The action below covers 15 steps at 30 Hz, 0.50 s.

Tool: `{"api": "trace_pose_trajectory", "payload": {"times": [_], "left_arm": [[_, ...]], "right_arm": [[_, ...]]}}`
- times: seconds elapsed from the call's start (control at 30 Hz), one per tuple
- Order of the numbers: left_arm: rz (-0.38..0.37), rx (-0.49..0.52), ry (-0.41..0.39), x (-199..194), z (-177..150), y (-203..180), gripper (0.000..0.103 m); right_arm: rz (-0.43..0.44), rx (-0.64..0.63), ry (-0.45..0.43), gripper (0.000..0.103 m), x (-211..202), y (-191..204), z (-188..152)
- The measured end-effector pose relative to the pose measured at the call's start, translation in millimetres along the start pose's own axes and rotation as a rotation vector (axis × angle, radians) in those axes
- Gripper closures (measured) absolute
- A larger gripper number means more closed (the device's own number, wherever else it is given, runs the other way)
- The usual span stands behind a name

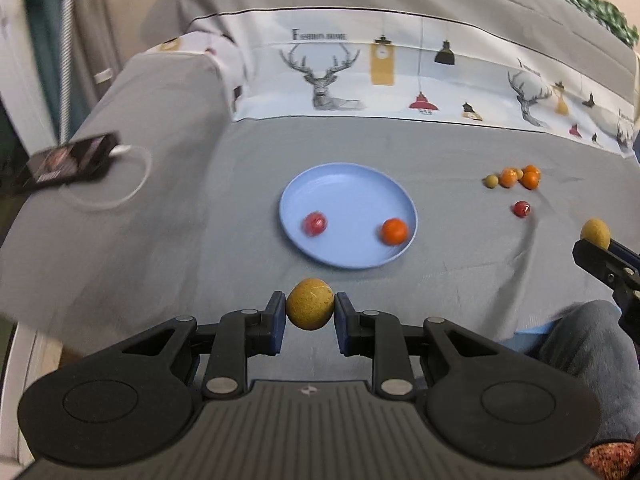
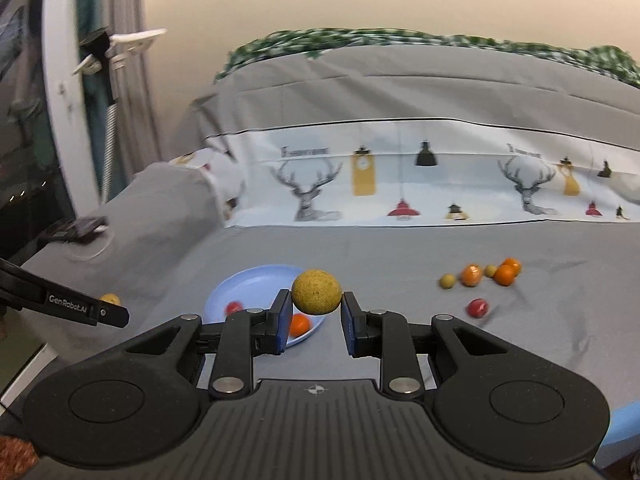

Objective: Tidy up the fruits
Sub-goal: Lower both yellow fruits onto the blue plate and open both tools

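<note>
Grey cloth point(image 1: 200, 240) under smooth round blue plate point(image 1: 348, 184), speckled fruit point(image 1: 310, 309) clamped.

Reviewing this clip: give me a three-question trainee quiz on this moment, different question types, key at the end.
1. True or false: the blue plate is empty.
2. Multiple choice: what does the left gripper hold between its fingers? A) an orange fruit B) a yellow-brown fruit C) nothing
3. Fill in: the right gripper holds a ___ fruit.

Key:
1. False: a red fruit and an orange fruit lie on it.
2. B: the yellow-brown fruit is clamped between them.
3. Yellow-brown: a second yellow-brown ball. A loose cluster and a lone red fruit lie on the grey sheet.
</note>
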<state>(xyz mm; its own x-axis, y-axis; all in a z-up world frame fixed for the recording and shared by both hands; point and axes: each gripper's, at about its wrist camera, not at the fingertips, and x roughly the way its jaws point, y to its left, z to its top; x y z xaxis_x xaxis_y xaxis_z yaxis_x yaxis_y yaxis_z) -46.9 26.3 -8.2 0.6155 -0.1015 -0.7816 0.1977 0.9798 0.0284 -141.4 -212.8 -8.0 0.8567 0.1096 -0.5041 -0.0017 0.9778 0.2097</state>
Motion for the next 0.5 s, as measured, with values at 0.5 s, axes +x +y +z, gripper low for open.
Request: {"api": "trace_pose_trajectory", "payload": {"times": [0.5], "left_arm": [[-0.043, -0.015, -0.043, -16, -12, 6, 0.075]], "right_arm": [[-0.010, -0.085, -0.007, 0.076, -12, 28, 2]]}}
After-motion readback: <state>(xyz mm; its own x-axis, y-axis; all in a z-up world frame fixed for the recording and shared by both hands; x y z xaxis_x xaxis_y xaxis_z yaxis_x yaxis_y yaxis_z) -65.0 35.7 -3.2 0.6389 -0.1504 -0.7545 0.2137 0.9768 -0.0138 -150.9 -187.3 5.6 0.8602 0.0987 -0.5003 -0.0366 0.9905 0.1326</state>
